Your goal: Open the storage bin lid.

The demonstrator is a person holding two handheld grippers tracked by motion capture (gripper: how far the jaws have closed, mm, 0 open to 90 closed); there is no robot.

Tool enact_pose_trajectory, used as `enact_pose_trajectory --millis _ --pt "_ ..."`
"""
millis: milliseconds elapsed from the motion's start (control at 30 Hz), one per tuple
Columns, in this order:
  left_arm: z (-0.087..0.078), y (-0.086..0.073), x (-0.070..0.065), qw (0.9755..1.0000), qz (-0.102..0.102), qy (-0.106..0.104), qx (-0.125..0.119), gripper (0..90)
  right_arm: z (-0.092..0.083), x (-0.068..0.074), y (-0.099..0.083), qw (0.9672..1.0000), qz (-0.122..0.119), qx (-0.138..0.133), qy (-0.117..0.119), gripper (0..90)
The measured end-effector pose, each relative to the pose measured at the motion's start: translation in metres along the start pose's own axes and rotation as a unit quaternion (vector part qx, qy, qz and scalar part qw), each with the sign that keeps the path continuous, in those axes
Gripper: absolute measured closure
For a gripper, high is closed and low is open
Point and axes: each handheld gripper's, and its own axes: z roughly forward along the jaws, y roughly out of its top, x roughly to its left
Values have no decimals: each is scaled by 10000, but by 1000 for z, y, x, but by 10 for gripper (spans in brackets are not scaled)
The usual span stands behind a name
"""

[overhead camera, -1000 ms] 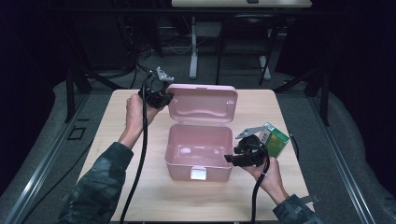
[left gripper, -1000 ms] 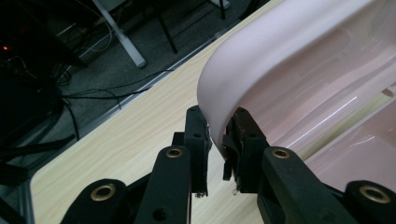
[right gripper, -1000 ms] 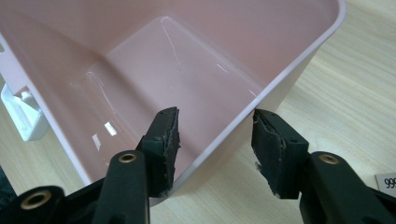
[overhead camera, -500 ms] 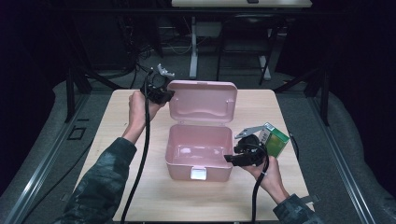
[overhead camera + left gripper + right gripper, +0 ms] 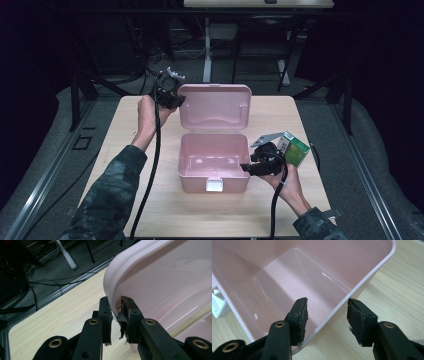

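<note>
A pink box (image 5: 214, 167) stands open near the middle of the wooden table (image 5: 125, 135), and serves as the reference for all positions below. Its lid (image 5: 215, 106) is raised upright at the far side of the box body. A white latch (image 5: 214, 185) sits at the middle of the near wall. The interior appears empty as far as the high view and the right gripper view show.

Left hand-held gripper (image 5: 169, 95): located at the far left corner of the box, level with the lid's left edge. In the left gripper view its two jaws are clenched on the rounded rim of the lid (image 5: 160, 277), one jaw on the outer face and one on the inner face, both touching the plastic. The left hand (image 5: 148, 112) holds it from the near side, and a black cable (image 5: 152, 165) trails from it toward the near edge of the table.

Right hand-held gripper (image 5: 260, 162): located at the right side of the box, at the box body's right wall. In the right gripper view its jaws are spread apart and straddle the wall of the box (image 5: 362, 281), one jaw inside and one outside; neither pad presses the wall. It is released, grasping nothing.

A green carton (image 5: 294, 148) lies on the table just to the right of the box, beyond the right hand-held gripper.
</note>
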Motion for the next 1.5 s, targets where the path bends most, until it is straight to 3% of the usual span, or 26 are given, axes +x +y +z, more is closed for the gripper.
enact_pose_trajectory --millis 233,667,700,933,1500 --pt "6 2 1 10000 -21 45 18 787 0 0 -1 10000 74 -22 26 502" --pt "21 8 11 9995 -235 -124 184 788 1 -1 0 10000 58 -12 13 499" --pt "24 8 12 9991 -335 -158 198 789 1 -1 0 10000 78 -4 4 499" --pt "34 10 16 9985 -413 -171 321 789 8 0 -1 9999 32 143 -64 499" --pt "65 8 27 9952 -713 -335 576 788 7 0 -4 10000 73 29 -36 505"
